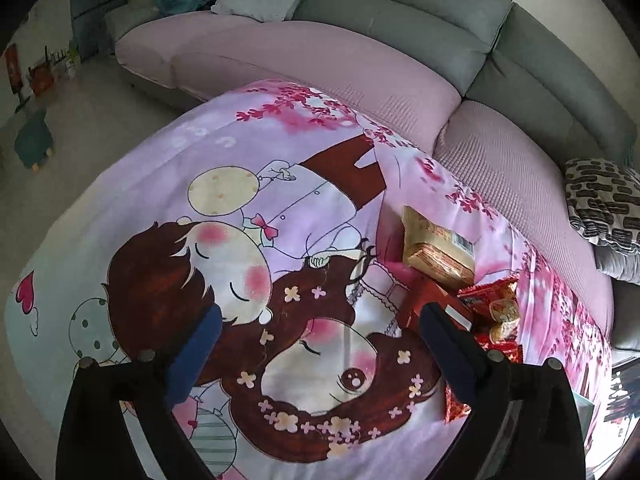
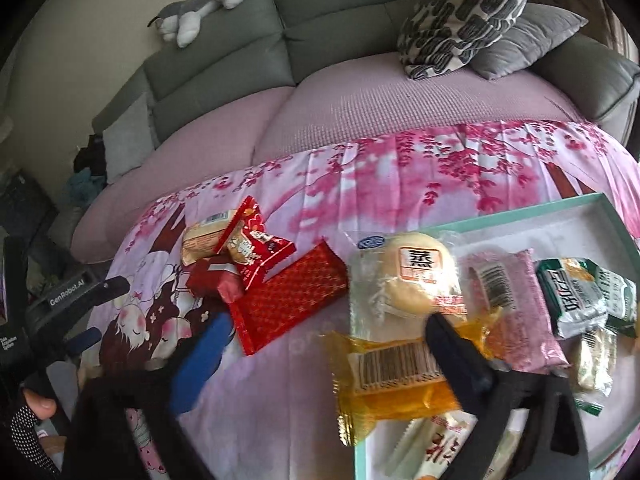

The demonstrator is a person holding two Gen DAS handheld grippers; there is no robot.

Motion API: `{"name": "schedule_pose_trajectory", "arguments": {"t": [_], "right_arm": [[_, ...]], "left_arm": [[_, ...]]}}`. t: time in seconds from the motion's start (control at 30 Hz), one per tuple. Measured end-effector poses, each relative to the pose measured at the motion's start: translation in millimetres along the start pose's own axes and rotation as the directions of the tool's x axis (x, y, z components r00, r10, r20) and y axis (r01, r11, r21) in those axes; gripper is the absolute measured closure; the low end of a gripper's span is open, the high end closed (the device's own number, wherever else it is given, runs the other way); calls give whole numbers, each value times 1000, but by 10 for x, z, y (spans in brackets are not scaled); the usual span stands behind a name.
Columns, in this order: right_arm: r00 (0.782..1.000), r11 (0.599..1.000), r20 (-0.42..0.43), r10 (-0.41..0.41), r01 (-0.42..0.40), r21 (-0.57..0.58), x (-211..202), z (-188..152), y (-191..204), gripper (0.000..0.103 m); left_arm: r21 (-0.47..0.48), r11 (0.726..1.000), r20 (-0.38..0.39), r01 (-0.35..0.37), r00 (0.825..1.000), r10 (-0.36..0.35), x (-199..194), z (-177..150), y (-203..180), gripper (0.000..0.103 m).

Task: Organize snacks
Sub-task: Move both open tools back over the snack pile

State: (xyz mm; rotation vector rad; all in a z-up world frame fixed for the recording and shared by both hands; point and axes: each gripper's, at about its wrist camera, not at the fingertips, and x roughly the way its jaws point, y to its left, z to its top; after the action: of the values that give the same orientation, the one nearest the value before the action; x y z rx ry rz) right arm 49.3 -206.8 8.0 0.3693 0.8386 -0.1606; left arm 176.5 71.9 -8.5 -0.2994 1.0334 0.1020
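- The left gripper hung over the pink cartoon cloth, with its jaws spread wide and only printed fabric between them — nothing was held.
- To the right of its right finger lay a small heap of snacks: a tan wrapped cake, a dark red packet touching that finger, and a red bag with round biscuits printed on it.
- The right gripper also stood fully open and gripped nothing; its right finger lay in front of the yellow packet with a barcode, but the pads did not press on it.
- The yellow packet rested over the near left corner of the teal-rimmed tray, partly on the cloth.
- Just behind it a clear-wrapped white bun lay across the left edge of the tray.
- Inside the tray were a pink packet and green-and-white packets, close together.
- Left of the tray, on the cloth, a red patterned packet lay flat, near the same heap of red and tan snacks.
- At the left border of the right view the other gripper's body and a thumb of the person were visible.
- A sofa with pink seat covers stood behind the cloth.
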Motion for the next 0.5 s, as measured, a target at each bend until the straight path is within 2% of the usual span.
{"name": "schedule_pose_trajectory", "arguments": {"t": [0.13,0.33,0.5], "right_arm": [[1000,999,2,-16,16,-29,58,18,65,0],[1000,998,-20,5,-6,-56,210,105,182,0],[1000,995,-31,-6,3,-103,340,270,342,0]], "left_arm": [[11,1000,5,1,1000,-2,81,35,-13,4],[57,998,15,13,1000,-13,167,110,-64,4],[94,995,2,-28,1000,28,328,158,-118,4]]}}
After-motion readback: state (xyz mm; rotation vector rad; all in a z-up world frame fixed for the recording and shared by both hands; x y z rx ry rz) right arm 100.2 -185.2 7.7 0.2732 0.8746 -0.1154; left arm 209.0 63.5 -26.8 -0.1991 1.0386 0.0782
